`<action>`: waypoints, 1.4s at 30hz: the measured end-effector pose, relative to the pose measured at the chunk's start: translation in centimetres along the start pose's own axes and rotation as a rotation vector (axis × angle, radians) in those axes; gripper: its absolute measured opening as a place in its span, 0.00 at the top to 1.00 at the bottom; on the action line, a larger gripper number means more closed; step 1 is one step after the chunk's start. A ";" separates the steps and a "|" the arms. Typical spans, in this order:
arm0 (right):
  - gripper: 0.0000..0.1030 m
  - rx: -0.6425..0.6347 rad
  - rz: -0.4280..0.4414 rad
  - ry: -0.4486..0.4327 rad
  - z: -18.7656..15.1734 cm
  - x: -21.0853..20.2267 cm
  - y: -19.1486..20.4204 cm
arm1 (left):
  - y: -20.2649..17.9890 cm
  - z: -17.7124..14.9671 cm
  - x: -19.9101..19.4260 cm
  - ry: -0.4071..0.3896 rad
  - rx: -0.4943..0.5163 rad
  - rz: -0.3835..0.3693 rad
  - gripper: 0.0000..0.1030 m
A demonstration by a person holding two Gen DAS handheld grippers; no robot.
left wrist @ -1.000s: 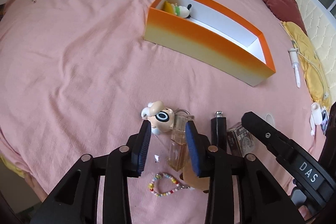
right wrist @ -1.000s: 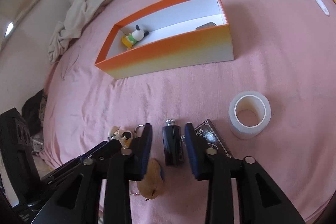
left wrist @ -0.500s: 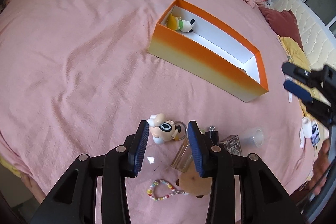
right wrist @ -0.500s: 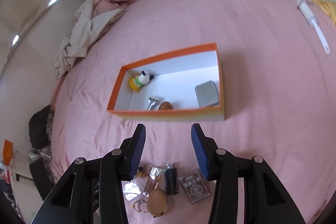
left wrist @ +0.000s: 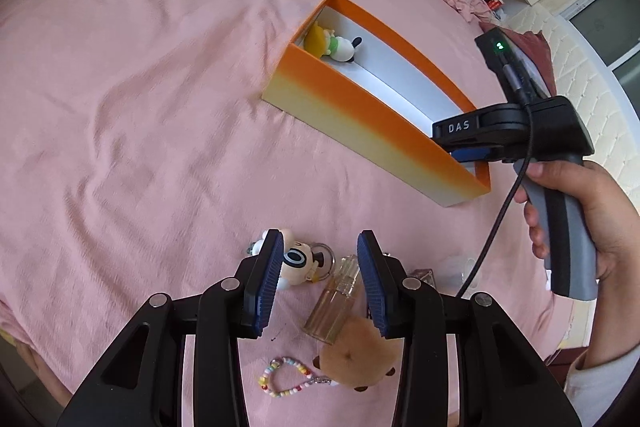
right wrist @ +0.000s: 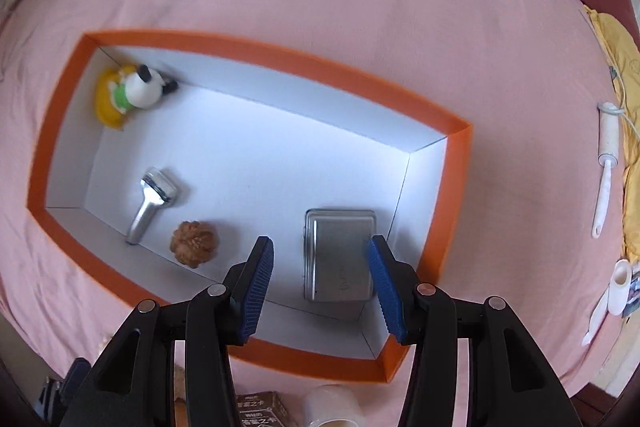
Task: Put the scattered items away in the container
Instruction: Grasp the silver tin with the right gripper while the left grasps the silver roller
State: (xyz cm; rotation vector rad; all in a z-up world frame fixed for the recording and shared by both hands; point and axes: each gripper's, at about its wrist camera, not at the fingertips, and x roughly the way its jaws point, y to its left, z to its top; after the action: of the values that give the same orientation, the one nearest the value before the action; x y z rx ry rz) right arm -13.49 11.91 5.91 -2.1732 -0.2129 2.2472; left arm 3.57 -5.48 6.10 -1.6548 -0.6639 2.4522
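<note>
Right gripper (right wrist: 320, 279), jaws wide and empty, above the orange box (right wrist: 256, 47); left gripper (left wrist: 318, 273), equally empty, should straddle the glass bottle (left wrist: 334, 301) squarely.

Left wrist view looks low across the bed (left wrist: 160, 107) toward the orange box (left wrist: 360, 123); right wrist view stares straight down into it (right wrist: 256, 51), close.

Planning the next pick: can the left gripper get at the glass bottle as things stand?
Probably yes. The left gripper is open and empty, and the glass bottle lies just ahead of it on the bedspread, top uncovered. A brown plush toy touches its near end and may get nudged.
</note>
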 end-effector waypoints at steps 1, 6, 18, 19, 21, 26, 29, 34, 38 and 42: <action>0.52 -0.006 -0.016 0.001 0.1 0.5 0.2 | 0.2 0.1 0.1 0.003 -0.001 0.009 0.61; 0.61 -0.011 -0.049 -0.045 0.3 0.5 0.7 | 1.2 0.1 0.0 0.002 -0.029 0.013 0.61; 0.61 0.237 0.451 -0.418 -5.5 -8.7 -5.2 | -3.1 4.2 -4.1 -0.052 0.031 -0.077 0.61; 0.61 0.256 0.483 -0.455 -6.4 -9.7 -6.0 | -4.3 5.5 -4.6 -0.058 0.061 -0.092 0.60; 0.61 0.293 0.524 -0.508 -8.4 -11.1 -7.7 | -7.1 8.6 -3.3 0.005 0.168 -0.047 0.40; 0.61 0.388 0.543 -0.601 -12.7 -13.0 -11.1 | -11.8 14.3 4.9 0.254 0.382 0.178 0.40; 0.61 0.425 0.570 -0.631 -13.8 -12.5 -12.6 | -12.8 14.2 9.9 0.337 0.544 0.361 0.40; 0.61 0.459 0.600 -0.644 -14.3 -12.0 -13.8 | -12.8 13.1 14.4 0.394 0.590 0.387 0.40; 0.61 0.457 0.605 -0.642 -14.4 -11.5 -13.9 | -11.6 13.1 15.3 0.424 0.561 0.353 0.53; 0.61 0.462 0.610 -0.627 -14.9 -10.9 -14.0 | -10.2 14.2 14.3 0.410 0.548 0.405 0.72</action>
State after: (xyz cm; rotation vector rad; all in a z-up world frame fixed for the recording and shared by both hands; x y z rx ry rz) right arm 0.54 26.05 17.74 -1.3642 0.9924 2.8221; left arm -16.50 4.21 2.46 -2.0699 0.3955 2.1075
